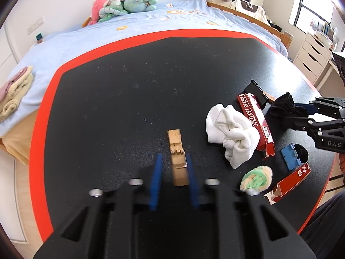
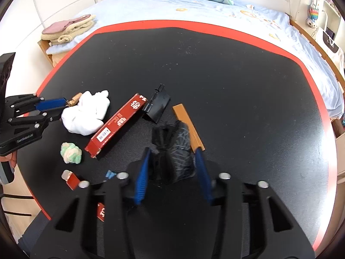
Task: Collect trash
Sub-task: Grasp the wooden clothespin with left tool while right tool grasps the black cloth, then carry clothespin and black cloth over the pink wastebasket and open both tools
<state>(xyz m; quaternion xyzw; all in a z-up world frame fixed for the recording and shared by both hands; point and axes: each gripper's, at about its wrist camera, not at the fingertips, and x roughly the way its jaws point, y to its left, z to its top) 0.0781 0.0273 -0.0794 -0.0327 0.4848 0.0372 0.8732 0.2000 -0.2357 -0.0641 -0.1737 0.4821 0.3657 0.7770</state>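
Note:
Trash lies on a black round table with a red rim (image 1: 43, 116). My left gripper (image 1: 174, 161) is open around a small brown cardboard box (image 1: 177, 151); the box touches the right finger, the left finger stands apart. My right gripper (image 2: 173, 157) is open around a black bag (image 2: 175, 149) that lies between its fingers. Nearby lie a long red box (image 2: 116, 123), a crumpled white cloth (image 2: 86, 113), a green and cream ball (image 2: 71, 153), a black folded box (image 2: 158, 104), a brown strip box (image 2: 188, 127) and a second red box (image 1: 291, 182).
A bed with a blue cover (image 1: 107, 36) stands behind the table, with plush toys (image 1: 127, 2) and folded towels (image 1: 15, 90). White drawers (image 1: 312, 54) stand at the right. A small blue piece (image 1: 291, 156) lies by the second red box.

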